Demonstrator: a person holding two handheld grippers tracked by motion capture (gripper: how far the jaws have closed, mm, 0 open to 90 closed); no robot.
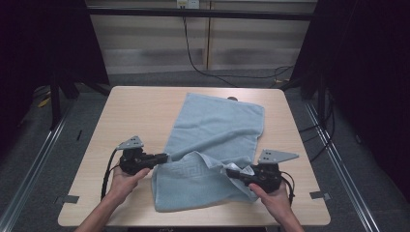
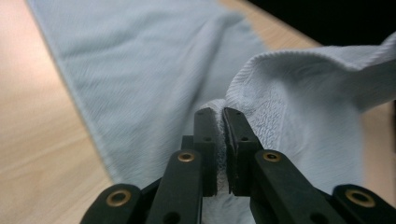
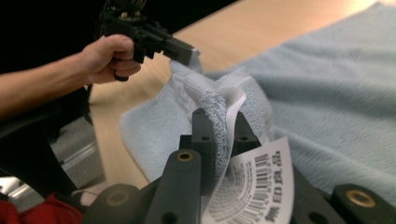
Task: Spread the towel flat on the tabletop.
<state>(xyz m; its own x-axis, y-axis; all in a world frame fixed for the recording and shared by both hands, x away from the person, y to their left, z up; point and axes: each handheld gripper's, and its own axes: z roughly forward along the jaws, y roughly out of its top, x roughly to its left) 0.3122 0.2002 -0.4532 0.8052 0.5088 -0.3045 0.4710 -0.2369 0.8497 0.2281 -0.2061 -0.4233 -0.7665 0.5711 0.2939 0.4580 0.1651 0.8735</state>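
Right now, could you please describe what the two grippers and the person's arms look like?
Both grippers are black. The left gripper and the right gripper each carry a grey three-cornered plate on top and trail a black cable. Up close, the jaws are flat black bars joined by brass-coloured rivets. The forearms are bare; no sleeves are in sight.

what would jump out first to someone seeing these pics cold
A pale blue terry towel lies across the middle of the light wooden table, its near end lifted. The left hand-held gripper and right hand-held gripper each pinch a near corner. A white barcode label hangs at the right one.
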